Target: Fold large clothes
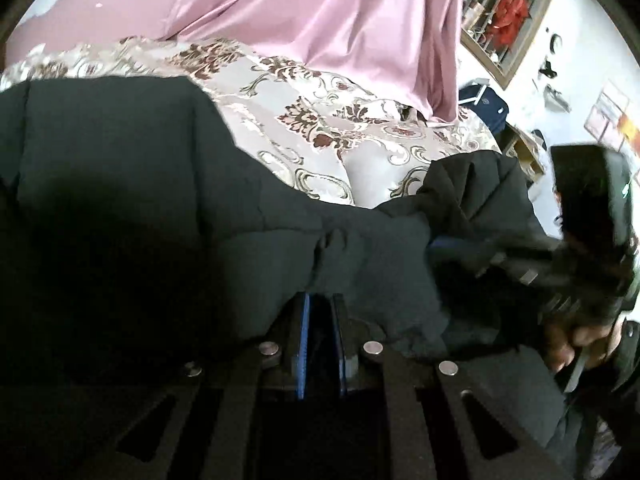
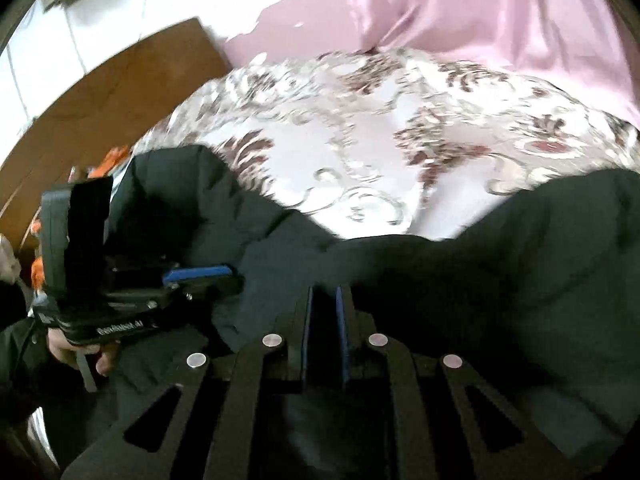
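On the floral bedspread beside a pink curtain lay the dark padded jacket. The left gripper and right gripper each pinched its near edge, jaws nearly closed on the fabric.

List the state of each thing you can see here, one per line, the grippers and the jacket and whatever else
Left gripper: shut, pinching the jacket's near edge.
Right gripper: shut, pinching the same edge.
Jacket: dark, puffy, spread on the bed, bunched between the grippers.
Bedspread: floral, laid over the bed, partly covered by the jacket.
Curtain: pink, hanging down behind the bed.
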